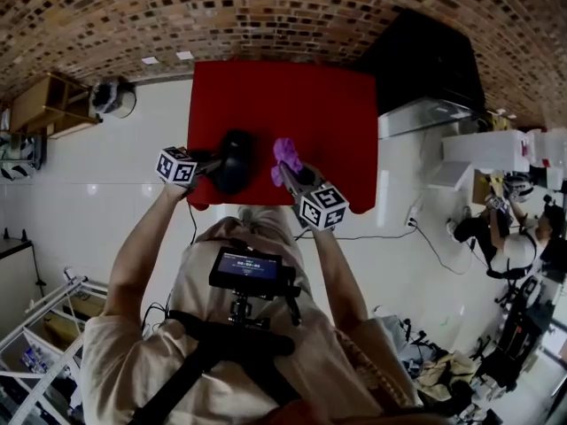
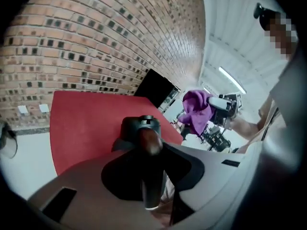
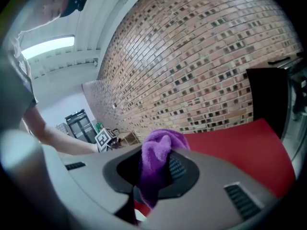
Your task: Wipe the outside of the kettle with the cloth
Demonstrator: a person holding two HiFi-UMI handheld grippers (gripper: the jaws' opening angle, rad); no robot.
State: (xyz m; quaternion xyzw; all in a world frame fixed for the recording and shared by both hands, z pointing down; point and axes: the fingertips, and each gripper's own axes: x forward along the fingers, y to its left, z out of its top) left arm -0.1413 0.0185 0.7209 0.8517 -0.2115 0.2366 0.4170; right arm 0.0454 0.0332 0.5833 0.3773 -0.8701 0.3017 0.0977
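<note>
Brick wall curves across the top of the head view. Below it, in the upper middle of the frame, lies a red worktop. A black kettle sits over the lower left part of the worktop, close to its near edge. Whether it rests on the red surface or hangs just above it cannot be told.

The left gripper reaches in from the left. In the left gripper view its jaws are pressed together on the kettle's dark handle, with the body of the kettle right beyond them.

A purple cloth is bunched up just right of the kettle, with a small gap between the two. It is pinched in the right gripper, and in the right gripper view it stands up from the jaws and hangs down between them.
</note>
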